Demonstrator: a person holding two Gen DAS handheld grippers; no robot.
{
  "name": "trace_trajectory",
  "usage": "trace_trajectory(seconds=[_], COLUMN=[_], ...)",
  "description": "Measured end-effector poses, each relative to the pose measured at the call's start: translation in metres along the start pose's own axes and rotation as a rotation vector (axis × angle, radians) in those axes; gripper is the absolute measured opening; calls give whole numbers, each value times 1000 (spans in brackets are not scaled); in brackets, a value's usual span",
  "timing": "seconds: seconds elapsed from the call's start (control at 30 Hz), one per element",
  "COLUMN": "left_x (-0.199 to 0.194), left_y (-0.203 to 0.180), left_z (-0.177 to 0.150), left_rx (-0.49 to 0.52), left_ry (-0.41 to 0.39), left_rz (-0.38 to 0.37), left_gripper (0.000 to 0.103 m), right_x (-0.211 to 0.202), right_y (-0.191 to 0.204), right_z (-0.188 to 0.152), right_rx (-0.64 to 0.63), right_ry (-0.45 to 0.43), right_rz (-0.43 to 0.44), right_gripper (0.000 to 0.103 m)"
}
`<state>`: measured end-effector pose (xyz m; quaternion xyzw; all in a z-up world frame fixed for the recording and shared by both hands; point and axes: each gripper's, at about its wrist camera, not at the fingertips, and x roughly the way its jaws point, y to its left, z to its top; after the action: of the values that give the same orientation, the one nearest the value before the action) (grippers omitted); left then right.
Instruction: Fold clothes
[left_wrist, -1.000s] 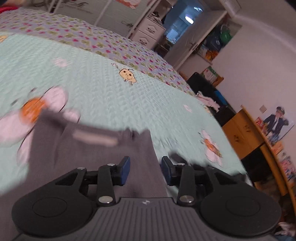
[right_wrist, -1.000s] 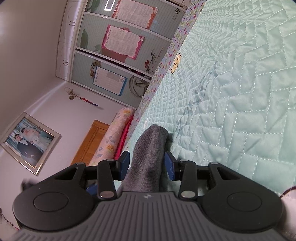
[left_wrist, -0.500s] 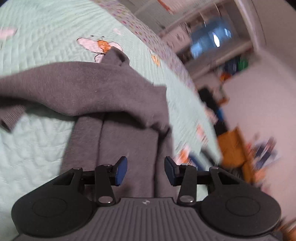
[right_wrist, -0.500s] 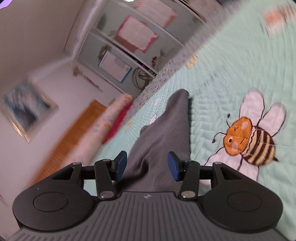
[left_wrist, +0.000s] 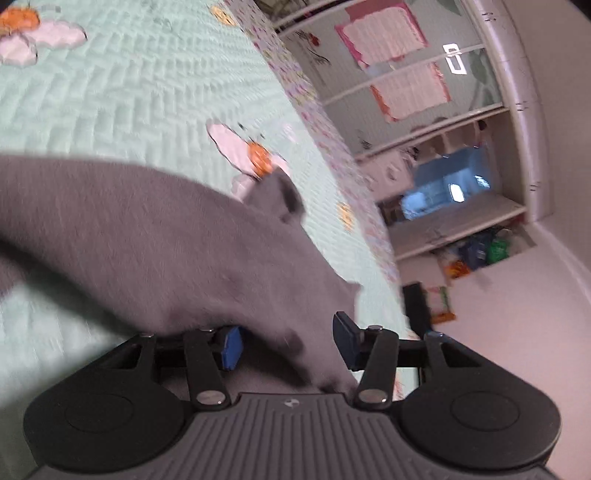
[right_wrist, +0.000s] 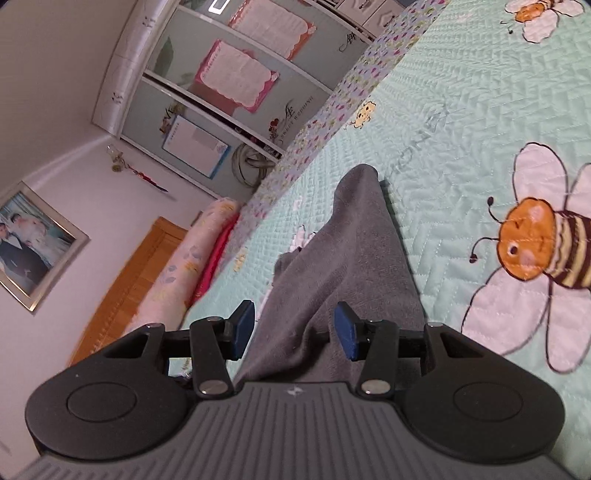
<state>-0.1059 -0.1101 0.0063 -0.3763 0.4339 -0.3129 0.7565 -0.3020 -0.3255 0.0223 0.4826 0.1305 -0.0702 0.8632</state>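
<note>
My left gripper (left_wrist: 286, 341) is opening and right gripper (right_wrist: 293, 330) stands open, grey garment (right_wrist: 347, 266) now released at mid-frame: fold laid

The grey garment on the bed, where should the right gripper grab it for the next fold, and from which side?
Judging from the right wrist view, take the grey garment at its near end, where it already lies between the open right gripper. Come in low along its length: it is a long narrow strip running away across the quilt, so pinch across its width.
</note>
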Motion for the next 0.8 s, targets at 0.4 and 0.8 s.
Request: trace_trajectory(seconds=[0.4, 0.8], left_x=[-10, -28], left_y=[19, 40], left_z=[5, -4], left_rx=[72, -18], left_ry=[-53, -44], left_rz=[42, -17], left_gripper=[8, 35], right_x=[21, 2], right_y=[-9, 16], right_z=[-23, -12], right_rx=[-179, -198], right_ry=[82, 43], right_rz=[-135, -115], right_gripper=[48, 49])
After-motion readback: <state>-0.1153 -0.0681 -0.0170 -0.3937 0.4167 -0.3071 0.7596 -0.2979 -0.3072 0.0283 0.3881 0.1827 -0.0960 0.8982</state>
